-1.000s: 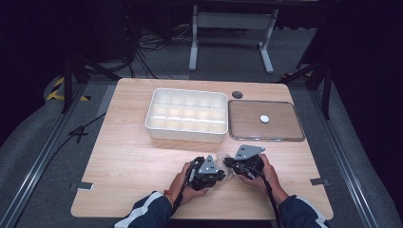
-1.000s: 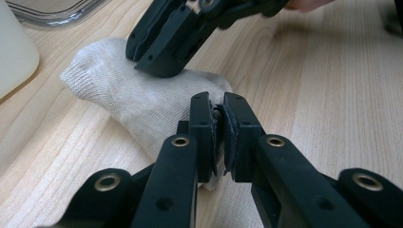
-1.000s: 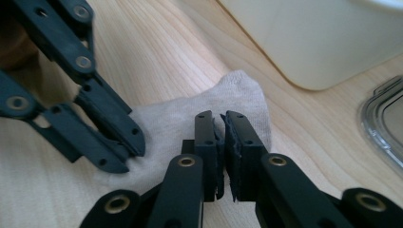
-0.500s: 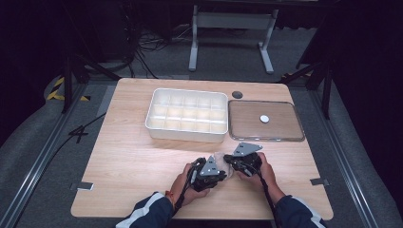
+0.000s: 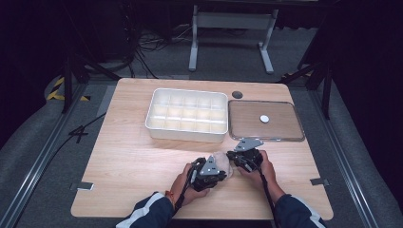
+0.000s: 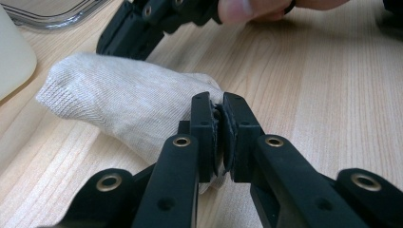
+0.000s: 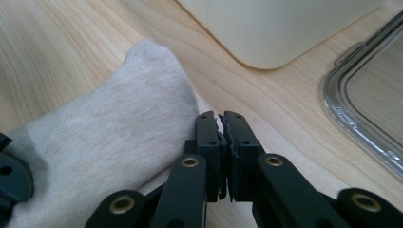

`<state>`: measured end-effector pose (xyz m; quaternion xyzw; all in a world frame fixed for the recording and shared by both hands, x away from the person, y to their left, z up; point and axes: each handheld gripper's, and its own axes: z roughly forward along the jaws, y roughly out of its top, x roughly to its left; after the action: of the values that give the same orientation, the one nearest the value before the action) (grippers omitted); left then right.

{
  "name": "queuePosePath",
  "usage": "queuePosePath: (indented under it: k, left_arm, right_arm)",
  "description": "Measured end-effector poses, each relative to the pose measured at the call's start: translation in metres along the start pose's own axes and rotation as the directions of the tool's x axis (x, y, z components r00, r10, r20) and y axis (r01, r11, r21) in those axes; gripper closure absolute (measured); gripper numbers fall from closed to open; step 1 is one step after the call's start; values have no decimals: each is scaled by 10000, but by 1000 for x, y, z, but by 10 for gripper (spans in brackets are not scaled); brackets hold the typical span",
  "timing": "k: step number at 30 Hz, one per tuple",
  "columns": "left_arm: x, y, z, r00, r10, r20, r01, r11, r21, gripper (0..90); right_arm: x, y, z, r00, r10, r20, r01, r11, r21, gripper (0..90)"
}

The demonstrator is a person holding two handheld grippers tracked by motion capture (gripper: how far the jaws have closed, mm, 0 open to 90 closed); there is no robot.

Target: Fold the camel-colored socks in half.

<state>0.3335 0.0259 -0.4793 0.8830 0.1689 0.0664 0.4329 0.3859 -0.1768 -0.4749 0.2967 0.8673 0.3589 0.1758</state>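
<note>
**Sock pinched from both sides, nothing stowed yet**

While both tools sit low at the near edge of the pale wood-grain tabletop (image 5: 128,156), the work looks early: the beige knitted sock (image 5: 221,161) lies bunched between them and has not left the wood.

- Left hand-held gripper (image 6: 216,124): jaws nearly together, a sliver of gap, sock fabric clamped in it. The sock's body runs off to the left of those jaws and rests on the tabletop.
- Right hand-held gripper (image 7: 221,137): jaws just as narrow. The sock (image 7: 109,142) presses against the left jaw; a thin edge appears caught in the slit, but I can't tell for sure.
- In the high view the left hand-held gripper (image 5: 215,167) and the right hand-held gripper (image 5: 236,156) are close together, sock touching both.

Status, my read:
- Done: grip taken on the sock on at least the left side.
- Left: any folding or rolling, then lifting. The white plastic compartment tray (image 5: 186,115), beyond the grippers, has every cell bare. The clear flat plastic lid (image 5: 265,120) lies just right of the tray, off it.
</note>
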Motion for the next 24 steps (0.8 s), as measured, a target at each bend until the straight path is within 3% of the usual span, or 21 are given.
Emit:
queuePosePath:
  k: [7,9,16,24]
  left_arm:
    - [1,1,-1,10000,-14,30,14,10000,30,832]
    - [1,3,-3,9999,154,-35,-154,9998,144,803]
    - [2,4,-6,9999,-55,107,54,10000,29,777]
    - [-1,12,-28,9992,306,-252,-307,9995,-28,624]
  right_arm:
    - [-2,5,-15,9999,160,-51,-162,9986,-500,777]
    - [-2,6,-22,9995,236,-212,-252,9965,-801,728]
    - [2,12,-30,9970,451,-627,-523,9916,-1181,633]
    - [9,14,-31,9978,250,-607,-320,9926,-1170,562]
